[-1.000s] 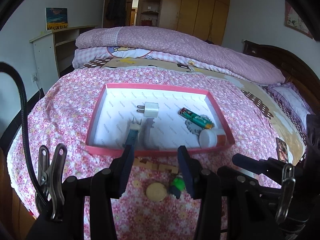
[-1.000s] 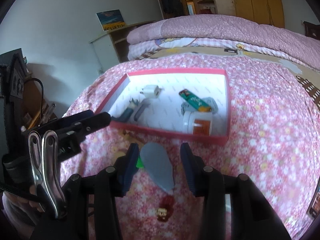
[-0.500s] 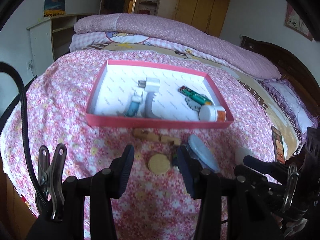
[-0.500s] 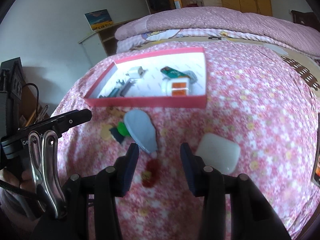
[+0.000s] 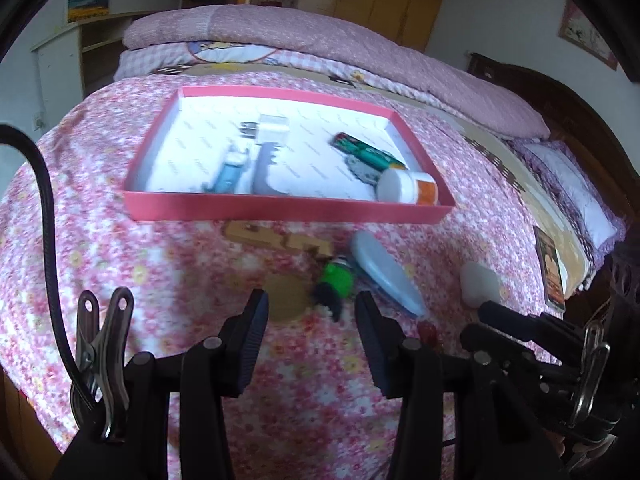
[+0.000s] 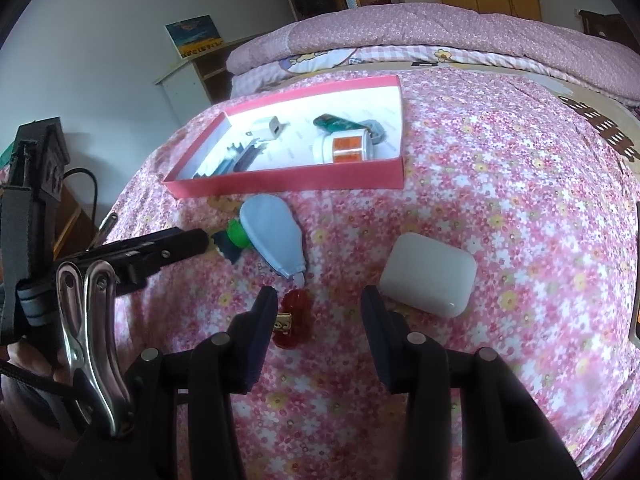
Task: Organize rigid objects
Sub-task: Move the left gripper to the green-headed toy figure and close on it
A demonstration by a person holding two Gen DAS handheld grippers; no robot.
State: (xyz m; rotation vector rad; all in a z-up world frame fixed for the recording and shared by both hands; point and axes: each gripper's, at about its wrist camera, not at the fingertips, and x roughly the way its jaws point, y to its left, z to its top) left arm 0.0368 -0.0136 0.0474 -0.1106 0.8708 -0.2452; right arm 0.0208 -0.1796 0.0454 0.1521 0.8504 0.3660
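Note:
A pink tray (image 5: 288, 208) on the floral bed holds a white charger (image 5: 274, 130), a blue tool, a grey comb-like piece, a green lighter (image 5: 366, 152) and a white-capped orange jar (image 5: 404, 192); it also shows in the right wrist view (image 6: 288, 180). In front of it lie a wooden block (image 5: 276, 240), a round wooden disc (image 5: 286, 296), a green toy (image 5: 338, 280), a blue correction-tape case (image 6: 276, 240), a red clip (image 6: 294, 318) and a white earbud case (image 6: 428, 274). My left gripper (image 5: 312, 312) is open above the disc and toy. My right gripper (image 6: 318, 304) is open, the red clip by its left finger.
A folded pink quilt (image 5: 320, 40) lies behind the tray. A wooden headboard (image 5: 560, 108) and a pillow stand at the right. A white shelf (image 6: 188, 80) stands by the wall at the left. A small card (image 5: 550, 268) lies near the bed's right edge.
Both grippers have pulled back from the tray toward the near bed edge. The right gripper let go of the blue case, which now lies on the bed. The white earbud case came into view.

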